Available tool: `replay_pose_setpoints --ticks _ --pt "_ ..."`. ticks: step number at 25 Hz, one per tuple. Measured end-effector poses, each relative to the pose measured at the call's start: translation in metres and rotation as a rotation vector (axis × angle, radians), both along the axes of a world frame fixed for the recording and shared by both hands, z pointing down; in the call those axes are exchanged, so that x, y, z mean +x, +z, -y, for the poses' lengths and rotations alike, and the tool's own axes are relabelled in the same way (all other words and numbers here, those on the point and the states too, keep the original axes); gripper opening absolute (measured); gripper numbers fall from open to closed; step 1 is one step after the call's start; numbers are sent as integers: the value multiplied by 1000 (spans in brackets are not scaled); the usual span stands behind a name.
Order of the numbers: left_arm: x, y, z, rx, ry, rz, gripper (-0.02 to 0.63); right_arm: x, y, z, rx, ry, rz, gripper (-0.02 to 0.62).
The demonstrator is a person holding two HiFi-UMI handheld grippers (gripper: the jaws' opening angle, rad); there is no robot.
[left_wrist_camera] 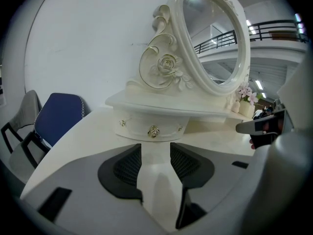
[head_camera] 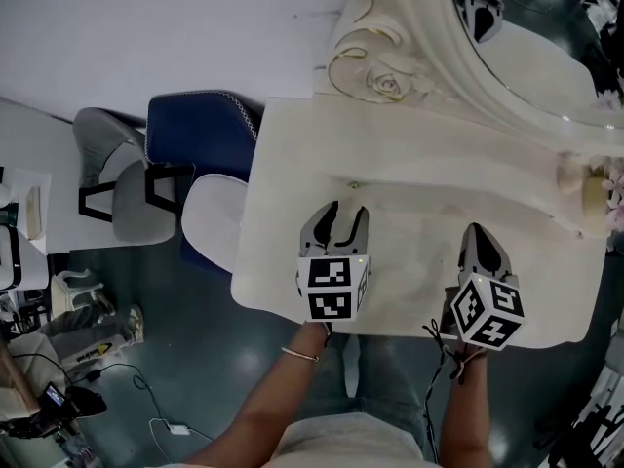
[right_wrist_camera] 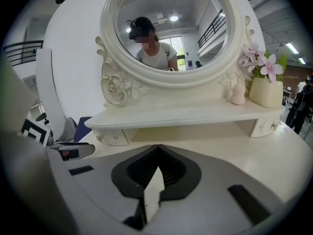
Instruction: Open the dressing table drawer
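Head view shows the dressing table [head_camera: 409, 232], a smooth, glossy cream top with rounded edges. At its back stands an oval mirror [left_wrist_camera: 215, 38] in a carved scroll-and-rose frame. A padded blue chair [head_camera: 200, 125] sits beside the table. The left gripper [left_wrist_camera: 155, 153], its ribbed black pads spread apart and empty, points at the drawer [left_wrist_camera: 139, 125], a small curved front under the shelf's left end. The right gripper [right_wrist_camera: 157, 148] is pinched together, holding nothing. The drawer's knob [left_wrist_camera: 154, 130] is a tiny gold rosette.

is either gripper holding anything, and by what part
Nothing is held. The left gripper is open, short of the drawer knob; the right gripper is shut and empty.
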State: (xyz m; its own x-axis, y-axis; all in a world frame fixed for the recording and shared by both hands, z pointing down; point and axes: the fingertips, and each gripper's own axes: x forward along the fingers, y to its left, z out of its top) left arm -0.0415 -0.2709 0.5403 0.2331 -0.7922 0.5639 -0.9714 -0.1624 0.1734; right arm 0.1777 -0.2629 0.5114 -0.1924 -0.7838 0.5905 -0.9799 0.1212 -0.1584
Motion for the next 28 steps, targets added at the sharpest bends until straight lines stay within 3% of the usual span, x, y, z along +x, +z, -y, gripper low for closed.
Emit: replay_pose_setpoints --ticks 28 --pt "4 5 40 -1 -12 59 189 26 14 14 -38 47 1 8"
